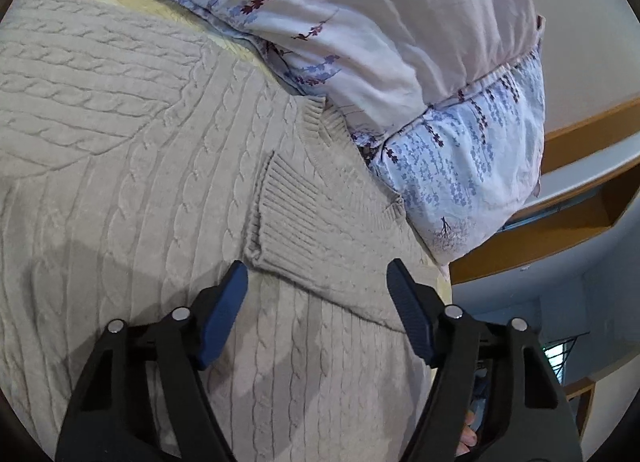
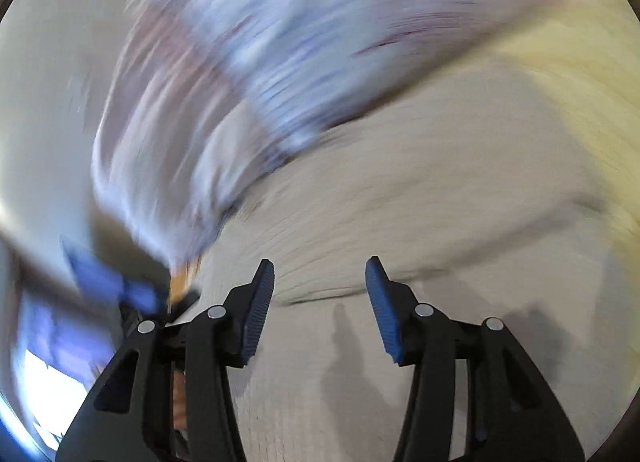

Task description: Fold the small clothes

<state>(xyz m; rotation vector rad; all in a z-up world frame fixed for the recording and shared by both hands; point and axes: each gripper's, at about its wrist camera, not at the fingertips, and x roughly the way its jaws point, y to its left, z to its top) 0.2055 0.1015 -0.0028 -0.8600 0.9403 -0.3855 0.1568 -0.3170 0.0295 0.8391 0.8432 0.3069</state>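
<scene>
On the far left of the left wrist view, the beige cable-knit sweater [image 1: 120,166] spreads flat over a pale yellow bed cover [image 1: 168,2]. One sleeve looks folded across the body, its ribbed cuff [image 1: 288,206] lying on the knit near the middle of the view. Just below the cuff, the left hand-held gripper [image 1: 318,282] hovers over the sweater with its blue-padded fingers set wide apart and nothing between them. To the right, a floral lilac-and-blue quilt [image 1: 400,62] is bunched against the sweater's upper edge, with wooden furniture beyond it.

The right wrist view is heavily motion-blurred. The same quilt smears across its upper left, the sweater fills the middle, and the right hand-held gripper [image 2: 320,278] sits above the knit, fingers spread wide and empty.

The fold seems to be at an early stage: one sleeve appears brought in, while the other sleeve, which cannot be seen, and the body folds likely remain. No brand, label or writing is readable.
</scene>
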